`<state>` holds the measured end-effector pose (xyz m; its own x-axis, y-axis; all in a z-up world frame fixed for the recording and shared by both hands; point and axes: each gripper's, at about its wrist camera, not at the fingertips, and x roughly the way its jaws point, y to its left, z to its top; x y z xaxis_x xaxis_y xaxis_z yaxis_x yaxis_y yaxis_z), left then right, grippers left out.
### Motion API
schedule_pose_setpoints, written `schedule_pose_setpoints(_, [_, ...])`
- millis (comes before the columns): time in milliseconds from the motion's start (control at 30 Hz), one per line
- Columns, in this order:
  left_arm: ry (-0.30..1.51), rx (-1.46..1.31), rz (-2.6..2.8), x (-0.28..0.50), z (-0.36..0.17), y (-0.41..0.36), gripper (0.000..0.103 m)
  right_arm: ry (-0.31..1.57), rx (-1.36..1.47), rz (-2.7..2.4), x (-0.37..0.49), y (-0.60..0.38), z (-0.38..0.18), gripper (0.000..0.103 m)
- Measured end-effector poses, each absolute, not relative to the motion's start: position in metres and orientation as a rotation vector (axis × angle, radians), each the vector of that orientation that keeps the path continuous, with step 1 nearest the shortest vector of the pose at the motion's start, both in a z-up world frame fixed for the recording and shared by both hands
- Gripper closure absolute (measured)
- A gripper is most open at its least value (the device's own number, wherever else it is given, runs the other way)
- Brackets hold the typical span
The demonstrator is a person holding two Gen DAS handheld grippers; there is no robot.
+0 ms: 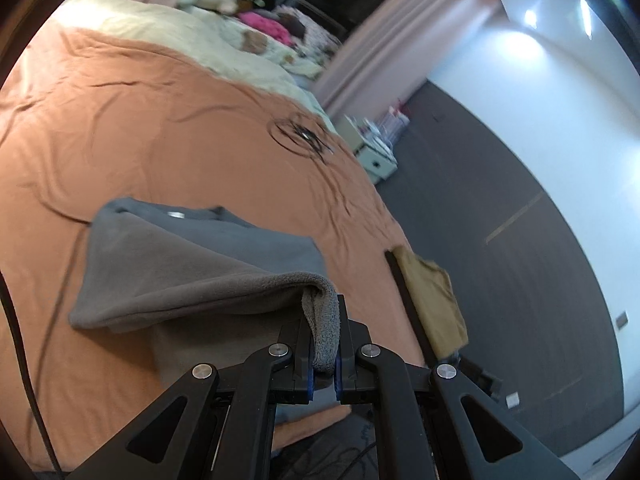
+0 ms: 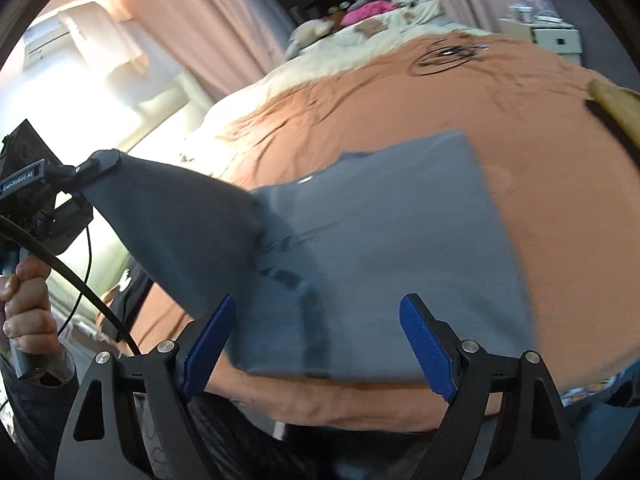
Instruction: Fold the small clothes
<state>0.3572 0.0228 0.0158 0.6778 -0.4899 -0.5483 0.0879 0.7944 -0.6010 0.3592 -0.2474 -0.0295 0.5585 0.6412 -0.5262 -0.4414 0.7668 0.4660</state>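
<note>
A small grey garment [image 1: 192, 264] lies on the orange bedsheet [image 1: 140, 128]. My left gripper [image 1: 325, 340] is shut on one edge of it and lifts that edge off the bed. In the right wrist view the same grey garment [image 2: 400, 248] lies partly folded on the sheet [image 2: 400, 100], with one part raised to the left, where the left gripper [image 2: 96, 164] pinches it. My right gripper [image 2: 316, 340] is open and empty, with its blue pads [image 2: 428, 348] just above the garment's near edge.
A tan folded cloth with a black strip [image 1: 432, 300] lies at the bed's right edge. A cream blanket and stuffed toys [image 1: 224, 40] lie at the far end. A white bedside cabinet [image 1: 376, 156] stands beyond the bed. A black cable [image 2: 80, 280] hangs by the left hand.
</note>
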Motion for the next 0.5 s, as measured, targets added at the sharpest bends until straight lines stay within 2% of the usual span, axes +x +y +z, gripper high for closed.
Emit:
schedule_pose_setpoints(167, [0.833,-0.525,-0.409,0.38,0.004,-0.031,0.097,0.736,0.344,0.623,0.352,-0.287,-0.039,0.02])
schedule_pose_setpoints(433, [0.979,-0.481,-0.522,0.411,-0.044,-0.115,0.095,0.779,0.4,0.626,0.35,-0.326,-0.05,0.02])
schedule_pose_setpoints(467, [1.006,-0.482,-0.533,0.414,-0.051,-0.123,0.09,0.782,0.397,0.627,0.35,-0.329,-0.05,0.02])
schedule_pose_setpoints(500, [1.029,-0.492,-0.55,0.417,-0.06,-0.129,0.079,0.786,0.392,0.627,0.352,-0.333,-0.049,0.02])
